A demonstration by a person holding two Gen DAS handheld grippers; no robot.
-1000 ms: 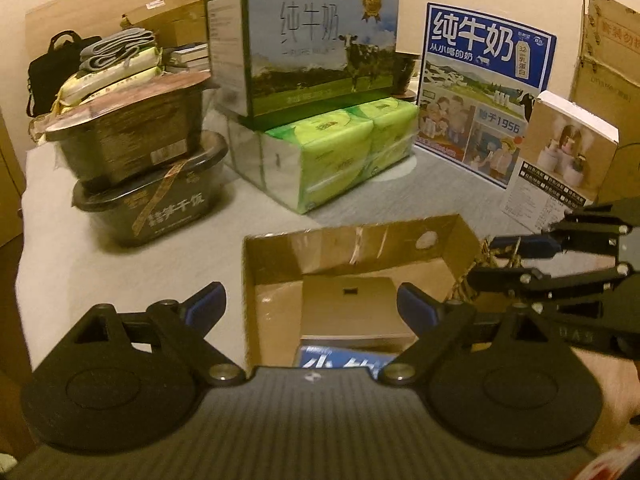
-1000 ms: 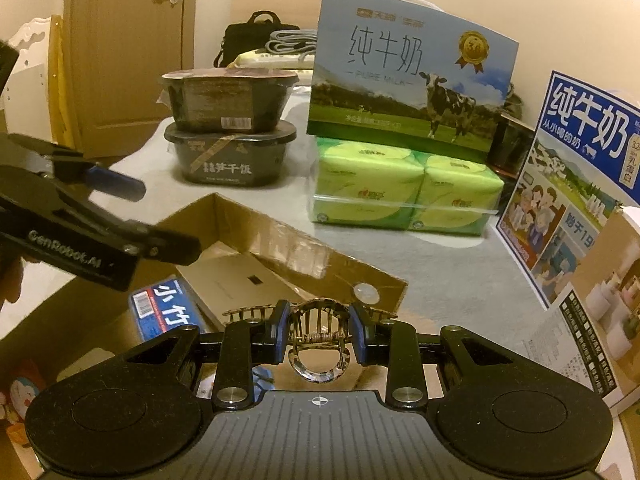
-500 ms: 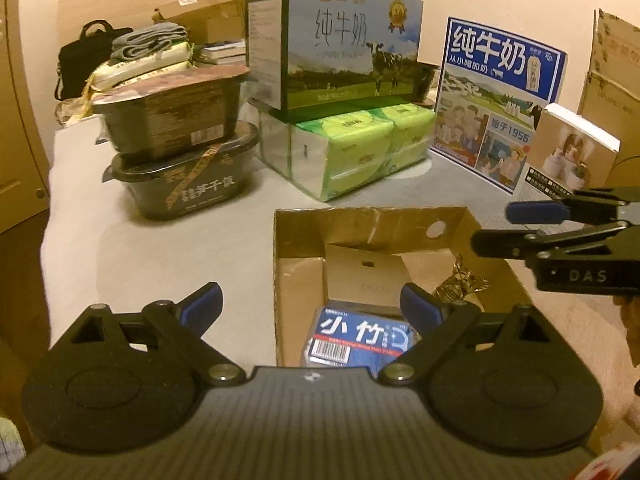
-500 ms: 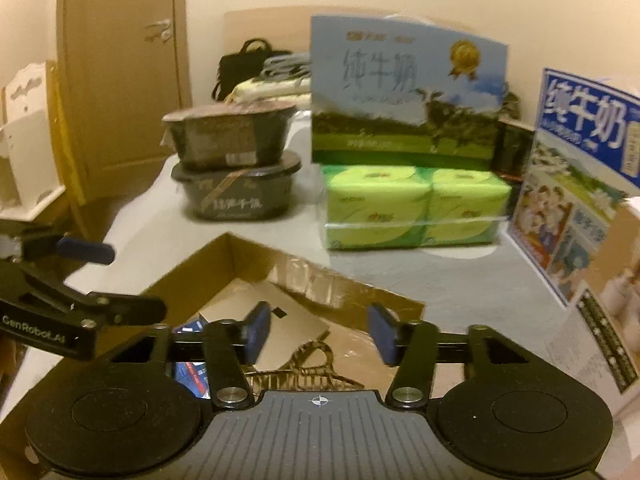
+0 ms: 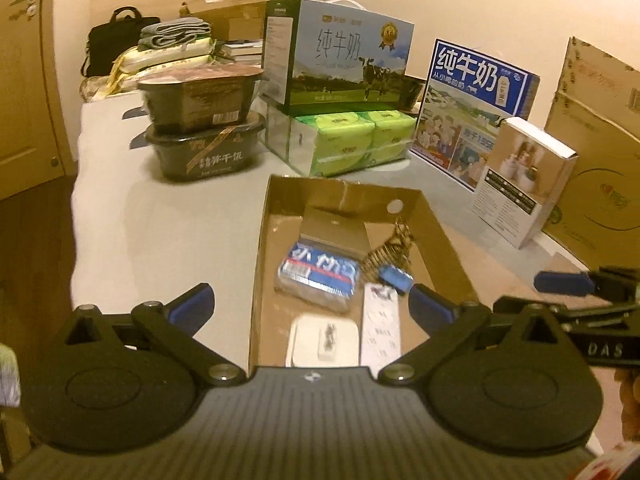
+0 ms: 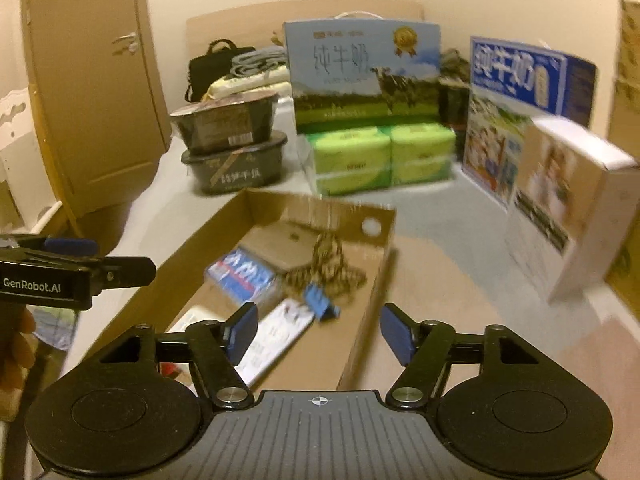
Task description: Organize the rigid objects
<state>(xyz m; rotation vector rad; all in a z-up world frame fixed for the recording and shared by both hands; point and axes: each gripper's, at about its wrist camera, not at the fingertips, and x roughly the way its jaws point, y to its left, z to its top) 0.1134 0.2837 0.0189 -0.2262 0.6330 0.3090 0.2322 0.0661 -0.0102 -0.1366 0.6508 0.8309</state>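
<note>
Both tools are held spread and empty: left tool point(image 5: 310, 304) above the near end of the box point(image 5: 440, 224), right tool point(image 6: 318, 330) straddling the box's right wall.

Progress, judged from what lies in the box: mostly done.
- Metal clip point(image 5: 390, 250) is lying ahead of the left tool, against the right wall; ahead and slightly left of the right tool point(image 6: 326, 264).
- Blue pack point(image 5: 318, 270), flat brown carton point(image 5: 334, 228), small blue item point(image 5: 396, 276), white case point(image 5: 322, 340) and white card point(image 5: 380, 328) are all seen inside too.
- Nothing is pinched by either tool, so no transfer is under way.

Left to do, as a judgement: unclear. No loose small item is seen on the surface point(image 5: 160, 224) near the tools. Bowls point(image 5: 204, 120), milk cases point(image 5: 344, 64), tissue packs point(image 5: 352, 140) and the white box point(image 5: 520, 184) stand well beyond the box; whether they count as task items cannot be told.

Hard to make out:
- Right view is motion-blurred; labels are unreadable there.
- Near end of the box is hidden behind both tool bodies.
- Small blue item's nature cannot be told.
- Clip's exact shape is lost in blur.
- A red-printed item at the near left of the box is glimpsed only in the right view point(image 6: 170, 368).
</note>
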